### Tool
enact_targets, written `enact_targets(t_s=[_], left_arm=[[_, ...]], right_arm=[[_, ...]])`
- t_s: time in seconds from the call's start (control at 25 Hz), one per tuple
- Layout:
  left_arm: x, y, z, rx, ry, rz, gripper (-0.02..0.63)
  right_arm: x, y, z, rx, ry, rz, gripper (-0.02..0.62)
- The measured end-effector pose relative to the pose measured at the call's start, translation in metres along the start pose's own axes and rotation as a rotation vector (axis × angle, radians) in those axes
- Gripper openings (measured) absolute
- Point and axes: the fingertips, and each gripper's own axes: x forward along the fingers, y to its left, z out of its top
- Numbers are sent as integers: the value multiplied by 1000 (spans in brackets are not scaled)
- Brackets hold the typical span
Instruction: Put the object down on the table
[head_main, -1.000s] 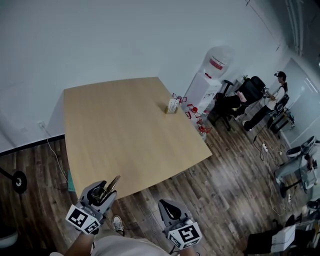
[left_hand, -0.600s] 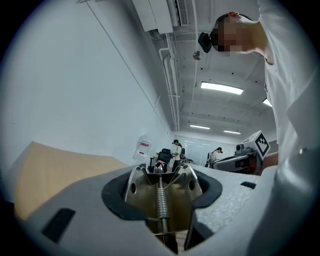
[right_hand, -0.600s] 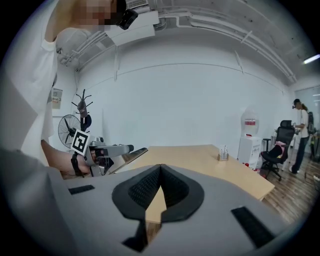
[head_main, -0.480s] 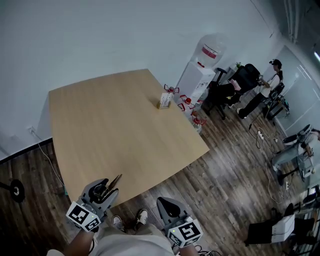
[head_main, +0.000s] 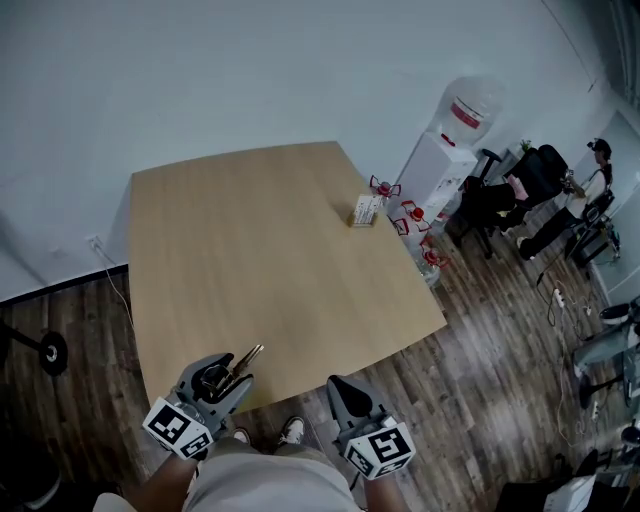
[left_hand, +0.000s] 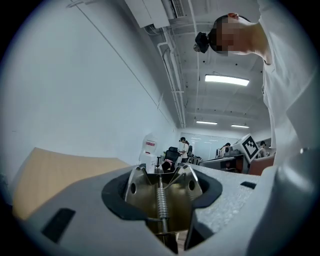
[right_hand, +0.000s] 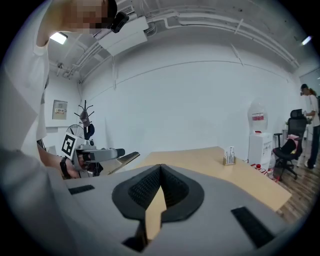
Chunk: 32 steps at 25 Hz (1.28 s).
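Note:
My left gripper (head_main: 228, 376) hovers over the near edge of the wooden table (head_main: 270, 250), shut on a brass-coloured metal spring tool (head_main: 246, 357) whose tip pokes out toward the table. In the left gripper view the tool (left_hand: 160, 192) fills the space between the jaws, its two plates and coil spring showing. My right gripper (head_main: 346, 393) hangs just off the table's near edge, shut with nothing in it; its ribbed pads (right_hand: 145, 186) meet at the tip. The right gripper view also shows the left gripper (right_hand: 97, 155) with the tool (right_hand: 127, 159) sticking out.
A small white box (head_main: 366, 210) stands near the table's far right edge. Beyond that edge are a water dispenser (head_main: 447, 150), red items on the floor (head_main: 412, 215), chairs and a person (head_main: 580, 190). A cable (head_main: 112, 280) runs down the wall at the left.
The head view has swung, so the table sits differently in frame. Both grippers stay low at the near edge; the left one keeps its hold on the tool.

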Motion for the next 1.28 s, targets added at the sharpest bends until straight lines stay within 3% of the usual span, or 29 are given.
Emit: enact_targets(t_s=[0.56,1.28], left_arm=[[45,12,-20,1,40,73,206],[109,39,-73,-28,156,9,206]], right_arm=[[16,-52,-14,31,8,59,-2],[2,-85,-27,52,50,-13,-2]])
